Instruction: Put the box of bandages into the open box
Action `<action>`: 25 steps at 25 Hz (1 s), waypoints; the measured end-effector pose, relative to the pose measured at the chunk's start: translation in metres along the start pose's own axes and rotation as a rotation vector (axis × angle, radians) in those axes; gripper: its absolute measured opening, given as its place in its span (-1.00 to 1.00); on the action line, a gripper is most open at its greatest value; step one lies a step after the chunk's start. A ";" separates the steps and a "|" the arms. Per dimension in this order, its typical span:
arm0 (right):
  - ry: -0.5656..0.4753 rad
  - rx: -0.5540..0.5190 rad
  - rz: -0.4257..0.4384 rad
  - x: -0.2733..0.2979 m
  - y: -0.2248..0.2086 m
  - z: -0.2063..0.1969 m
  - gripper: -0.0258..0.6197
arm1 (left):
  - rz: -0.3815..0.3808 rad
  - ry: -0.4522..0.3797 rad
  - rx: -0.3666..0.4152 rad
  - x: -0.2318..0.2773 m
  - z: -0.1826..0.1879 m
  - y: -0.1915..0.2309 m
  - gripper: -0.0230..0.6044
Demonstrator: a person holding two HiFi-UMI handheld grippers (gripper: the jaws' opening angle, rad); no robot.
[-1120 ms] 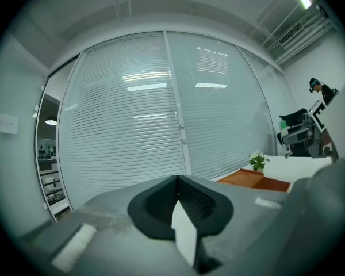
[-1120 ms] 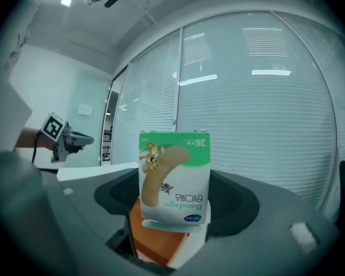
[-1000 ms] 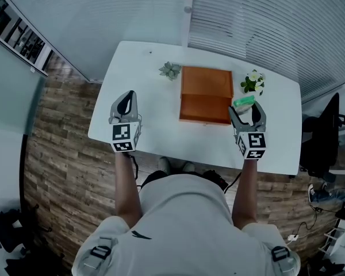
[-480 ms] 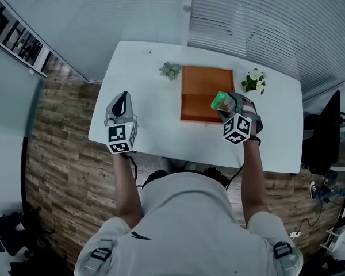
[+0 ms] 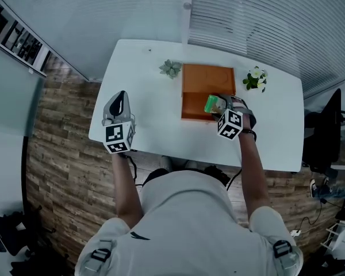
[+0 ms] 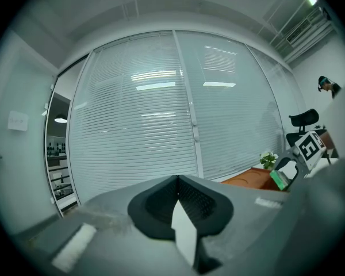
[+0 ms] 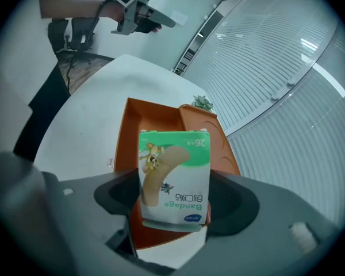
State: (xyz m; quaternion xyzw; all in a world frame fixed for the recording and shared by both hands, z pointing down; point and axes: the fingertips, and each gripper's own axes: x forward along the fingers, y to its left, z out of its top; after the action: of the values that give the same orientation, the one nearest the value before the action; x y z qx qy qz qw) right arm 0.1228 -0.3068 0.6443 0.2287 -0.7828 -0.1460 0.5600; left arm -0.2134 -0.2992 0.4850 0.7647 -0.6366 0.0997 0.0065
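Observation:
The green and white box of bandages (image 7: 174,177) sits between the jaws of my right gripper (image 7: 175,203), which is shut on it. In the head view that gripper (image 5: 218,106) holds the bandage box (image 5: 211,104) over the near right part of the open orange box (image 5: 207,79). The open orange box (image 7: 149,125) lies just beyond and below the bandages, its lid (image 7: 210,137) folded out to the right. My left gripper (image 5: 118,105) hangs over the table's left front edge, jaws together with nothing held. In its own view the left gripper (image 6: 178,203) points at the window blinds.
A small green succulent (image 5: 171,69) stands left of the orange box and a white-flowered plant (image 5: 254,78) right of it on the white table (image 5: 144,96). Office chairs (image 5: 328,137) stand at the far right, wood floor to the left.
My right gripper has carried the bandage box leftward from the table's right side to above the orange box. The left gripper has drifted slightly left.

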 end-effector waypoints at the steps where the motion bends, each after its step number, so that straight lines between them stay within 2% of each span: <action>1: 0.001 0.003 -0.007 0.001 -0.001 0.000 0.19 | 0.000 -0.001 -0.003 0.000 0.000 0.001 -0.91; 4: -0.001 0.020 -0.040 0.001 -0.008 0.001 0.20 | 0.002 -0.006 -0.008 0.000 0.001 0.004 -0.91; 7: -0.013 0.036 -0.054 -0.002 -0.010 0.003 0.34 | 0.004 -0.009 -0.016 -0.003 0.002 0.005 -0.91; 12: -0.007 0.049 -0.073 -0.006 -0.015 0.002 0.35 | -0.003 -0.001 -0.009 -0.002 0.000 0.003 -0.91; 15: -0.057 0.122 -0.136 -0.017 -0.027 0.005 0.33 | -0.005 -0.001 -0.009 -0.002 -0.002 0.001 -0.91; 18: -0.175 0.272 -0.281 -0.049 -0.054 0.013 0.30 | -0.005 -0.004 -0.009 -0.002 -0.001 0.001 -0.91; 20: -0.300 0.420 -0.369 -0.078 -0.074 0.017 0.24 | -0.006 -0.006 -0.012 -0.002 -0.001 0.001 -0.91; 23: -0.541 0.683 -0.458 -0.128 -0.099 0.014 0.06 | -0.008 -0.008 -0.015 -0.002 -0.001 0.000 -0.91; 25: -0.726 0.846 -0.480 -0.162 -0.106 0.009 -0.11 | -0.013 -0.011 -0.013 -0.002 0.000 -0.003 -0.91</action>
State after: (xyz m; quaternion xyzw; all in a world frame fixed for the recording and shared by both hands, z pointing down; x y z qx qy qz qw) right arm 0.1783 -0.3131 0.4587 0.5372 -0.8405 -0.0132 0.0692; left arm -0.2111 -0.2966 0.4848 0.7694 -0.6322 0.0914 0.0087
